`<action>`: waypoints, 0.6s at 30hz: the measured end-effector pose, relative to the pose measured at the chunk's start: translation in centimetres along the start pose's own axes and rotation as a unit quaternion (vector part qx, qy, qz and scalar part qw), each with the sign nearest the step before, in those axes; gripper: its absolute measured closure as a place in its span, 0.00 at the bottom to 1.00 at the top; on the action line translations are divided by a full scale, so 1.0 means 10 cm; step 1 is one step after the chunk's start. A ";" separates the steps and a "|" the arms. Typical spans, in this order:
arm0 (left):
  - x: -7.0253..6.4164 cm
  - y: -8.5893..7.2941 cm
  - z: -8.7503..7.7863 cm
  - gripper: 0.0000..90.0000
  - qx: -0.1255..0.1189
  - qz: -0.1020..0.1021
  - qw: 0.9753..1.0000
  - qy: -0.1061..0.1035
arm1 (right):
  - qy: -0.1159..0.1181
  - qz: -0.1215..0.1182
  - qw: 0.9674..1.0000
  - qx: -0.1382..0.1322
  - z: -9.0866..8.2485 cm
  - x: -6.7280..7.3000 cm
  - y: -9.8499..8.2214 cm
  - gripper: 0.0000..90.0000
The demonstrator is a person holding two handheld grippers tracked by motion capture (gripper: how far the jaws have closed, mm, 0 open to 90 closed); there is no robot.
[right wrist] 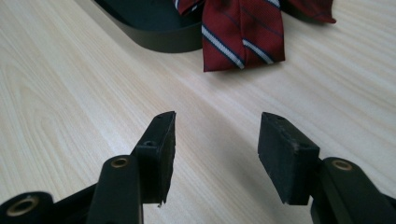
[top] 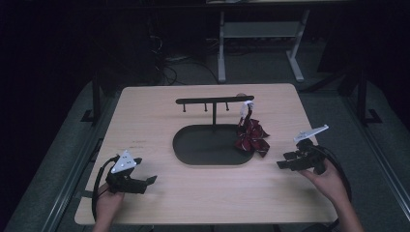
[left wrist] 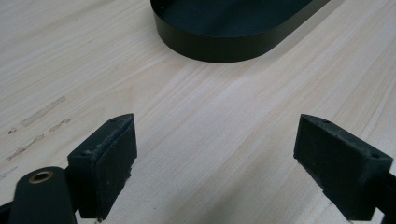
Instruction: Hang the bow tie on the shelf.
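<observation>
Black jaws standing apart and empty on left gripper (top: 151, 180) and right gripper (top: 281, 164) | red striped tie (top: 251, 135) hanging from stand (top: 214, 101), tail spilling over tray rim (top: 193, 159) onto table (top: 159, 111) | long axis running up-down | hanging looking done, tidying pending
</observation>
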State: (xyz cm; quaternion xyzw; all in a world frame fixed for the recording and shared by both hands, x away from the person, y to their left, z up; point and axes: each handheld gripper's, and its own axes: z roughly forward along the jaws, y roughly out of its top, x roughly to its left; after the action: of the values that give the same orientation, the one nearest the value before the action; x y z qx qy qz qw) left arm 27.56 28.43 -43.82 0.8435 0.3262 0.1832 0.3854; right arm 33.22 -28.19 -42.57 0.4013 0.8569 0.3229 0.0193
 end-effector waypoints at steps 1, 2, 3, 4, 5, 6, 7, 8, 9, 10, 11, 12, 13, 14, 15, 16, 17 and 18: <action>-0.01 0.00 0.00 0.15 0.000 -0.003 1.000 -0.001 | 0.000 0.000 1.000 0.000 0.00 0.00 0.00 0.51; 0.00 0.00 0.00 0.15 0.000 0.000 1.000 0.000 | 0.003 0.002 1.000 -0.002 0.01 0.02 -0.03 0.51; 0.00 0.00 0.00 0.15 0.000 0.000 1.000 0.000 | 0.003 0.002 1.000 -0.002 0.01 0.02 -0.03 0.51; 0.00 0.00 0.00 0.15 0.001 0.000 1.000 0.000 | 0.002 0.002 1.000 -0.001 0.01 0.03 -0.05 0.51; 0.00 0.00 0.00 0.15 0.001 0.000 1.000 -0.001 | 0.002 0.002 1.000 -0.001 0.01 0.03 -0.05 0.51; -0.01 0.00 0.00 0.15 0.000 0.000 1.000 0.000 | 0.002 0.001 1.000 -0.001 0.01 0.03 -0.06 0.51; -0.01 0.00 0.00 0.15 -0.001 -0.001 1.000 0.000 | 0.001 0.003 1.000 -0.003 0.00 0.04 -0.07 0.51; -0.01 0.00 0.00 0.15 0.000 -0.001 1.000 0.000 | 0.001 0.003 1.000 -0.008 -0.01 0.05 -0.10 0.51; -0.01 0.00 0.00 0.15 0.000 -0.004 1.000 0.000 | 0.002 0.005 1.000 -0.008 -0.01 0.06 -0.11 0.51; -0.01 0.00 0.00 0.15 0.000 -0.003 1.000 0.000 | 0.001 0.004 1.000 -0.010 -0.01 0.06 -0.13 0.51; -0.01 0.00 0.00 0.15 0.000 -0.003 1.000 0.000 | 0.001 0.006 1.000 -0.011 -0.01 0.07 -0.14 0.51; -0.01 0.00 0.00 0.15 0.000 -0.004 1.000 0.000 | 0.002 0.008 1.000 -0.013 -0.01 0.07 -0.17 0.51; -0.01 0.00 0.00 0.15 0.000 -0.005 1.000 -0.001 | 0.003 0.008 1.000 -0.016 -0.01 0.07 -0.18 0.51; -0.01 0.00 0.00 0.15 0.000 -0.005 1.000 -0.001 | 0.003 0.008 1.000 -0.016 -0.01 0.07 -0.18 0.51; -0.01 0.00 0.00 0.15 -0.001 -0.001 1.000 0.000 | 0.003 0.009 1.000 -0.016 -0.01 0.08 -0.19 0.51; -0.01 0.00 0.00 0.15 -0.001 -0.001 1.000 0.000 | 0.002 0.009 1.000 -0.015 -0.01 0.08 -0.21 0.51; -0.01 0.00 0.00 0.15 -0.001 -0.001 1.000 0.000 | 0.000 0.011 1.000 -0.016 -0.01 0.09 -0.23 0.51; -0.01 0.00 0.00 0.15 0.001 0.000 1.000 0.000 | 0.002 0.013 1.000 -0.019 -0.01 0.09 -0.26 0.51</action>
State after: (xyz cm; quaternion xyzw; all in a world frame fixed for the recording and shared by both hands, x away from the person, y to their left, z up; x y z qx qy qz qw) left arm 27.48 28.37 -43.78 0.8439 0.3266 0.1826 0.3845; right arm 30.83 -28.79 -43.75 0.4112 0.8455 0.3399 0.0210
